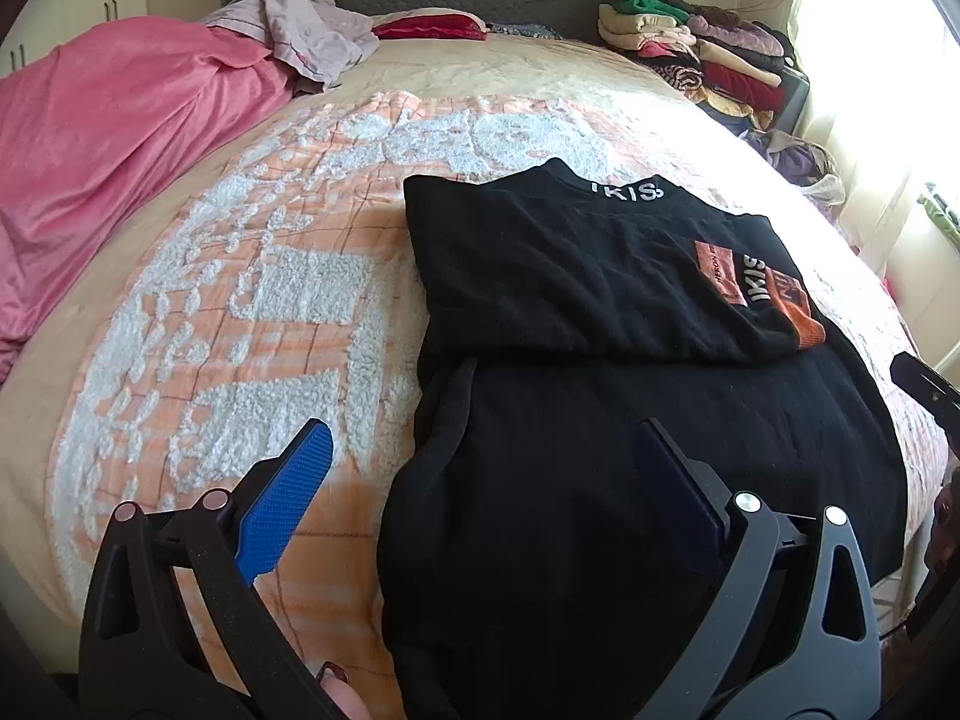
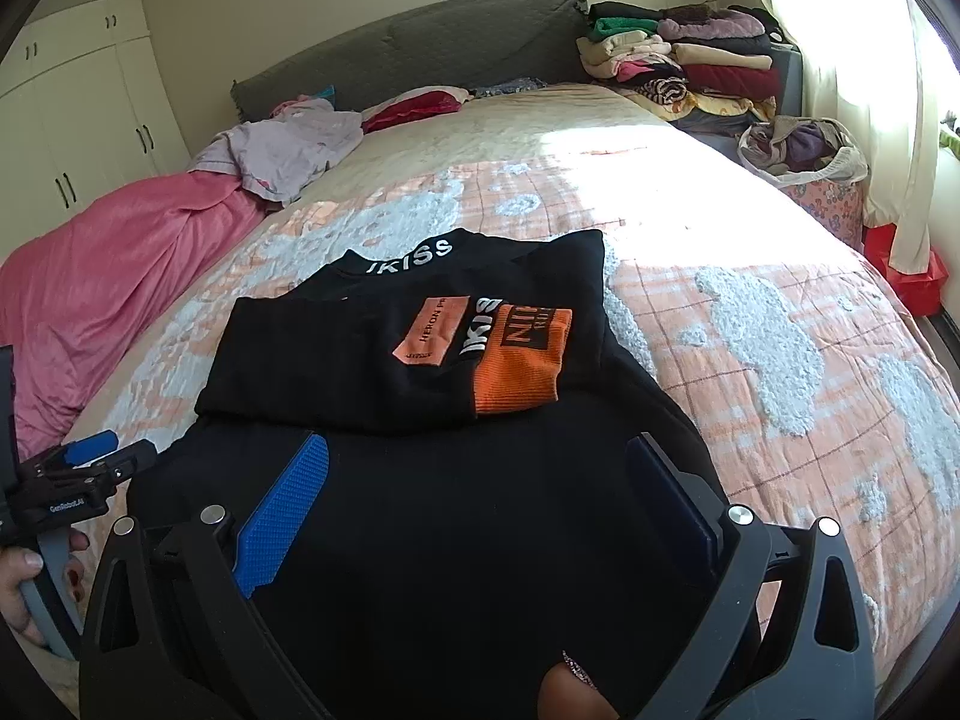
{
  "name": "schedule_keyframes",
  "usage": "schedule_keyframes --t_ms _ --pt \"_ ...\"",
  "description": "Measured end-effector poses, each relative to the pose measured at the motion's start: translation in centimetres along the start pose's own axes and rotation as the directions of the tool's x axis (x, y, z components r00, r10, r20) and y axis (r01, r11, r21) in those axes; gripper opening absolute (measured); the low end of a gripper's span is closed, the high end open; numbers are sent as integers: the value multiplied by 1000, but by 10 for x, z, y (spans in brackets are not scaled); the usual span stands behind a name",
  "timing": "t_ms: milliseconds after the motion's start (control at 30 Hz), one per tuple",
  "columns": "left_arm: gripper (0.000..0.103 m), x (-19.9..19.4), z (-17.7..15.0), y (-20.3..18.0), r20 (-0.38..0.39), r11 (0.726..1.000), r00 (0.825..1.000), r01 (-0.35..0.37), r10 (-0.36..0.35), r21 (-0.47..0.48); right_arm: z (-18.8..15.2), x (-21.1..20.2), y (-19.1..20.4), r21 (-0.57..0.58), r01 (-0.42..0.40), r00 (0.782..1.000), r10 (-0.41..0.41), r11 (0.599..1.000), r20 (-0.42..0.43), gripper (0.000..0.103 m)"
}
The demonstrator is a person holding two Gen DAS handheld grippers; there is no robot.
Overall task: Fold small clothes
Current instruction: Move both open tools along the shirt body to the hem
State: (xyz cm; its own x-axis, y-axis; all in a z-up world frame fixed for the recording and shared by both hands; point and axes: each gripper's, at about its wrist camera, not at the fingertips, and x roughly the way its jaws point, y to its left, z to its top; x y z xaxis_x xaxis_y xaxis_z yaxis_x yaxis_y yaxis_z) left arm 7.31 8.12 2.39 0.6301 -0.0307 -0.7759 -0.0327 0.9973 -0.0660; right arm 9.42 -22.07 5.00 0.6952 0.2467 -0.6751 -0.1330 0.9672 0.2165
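Note:
A black sweater (image 1: 600, 312) (image 2: 420, 480) with white lettering on the collar and an orange cuff (image 2: 519, 360) lies flat on the bed, its sleeves folded across the chest. My left gripper (image 1: 486, 456) hovers open over the sweater's lower left edge, one blue finger over the bedspread, the other over the black cloth. My right gripper (image 2: 480, 474) stands open above the sweater's lower half with nothing between its fingers. In the right wrist view, the left gripper (image 2: 90, 456) shows at the left edge, held by a hand (image 2: 18, 576).
The bed carries an orange and white bedspread (image 1: 270, 300) (image 2: 750, 330). A pink blanket (image 1: 102, 168) lies along the left side, with lilac clothes (image 1: 312, 36) near the grey headboard (image 2: 420, 42). Folded clothes (image 2: 690, 60) are stacked at the far right, beside a bag of laundry (image 2: 804, 150).

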Motion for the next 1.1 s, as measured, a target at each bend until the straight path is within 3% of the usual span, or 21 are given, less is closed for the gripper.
schedule_keyframes --t_ms 1100 --pt "94 -34 -69 30 -122 998 993 2 -10 -66 -32 -40 -1 -50 -24 1000 24 998 -14 98"
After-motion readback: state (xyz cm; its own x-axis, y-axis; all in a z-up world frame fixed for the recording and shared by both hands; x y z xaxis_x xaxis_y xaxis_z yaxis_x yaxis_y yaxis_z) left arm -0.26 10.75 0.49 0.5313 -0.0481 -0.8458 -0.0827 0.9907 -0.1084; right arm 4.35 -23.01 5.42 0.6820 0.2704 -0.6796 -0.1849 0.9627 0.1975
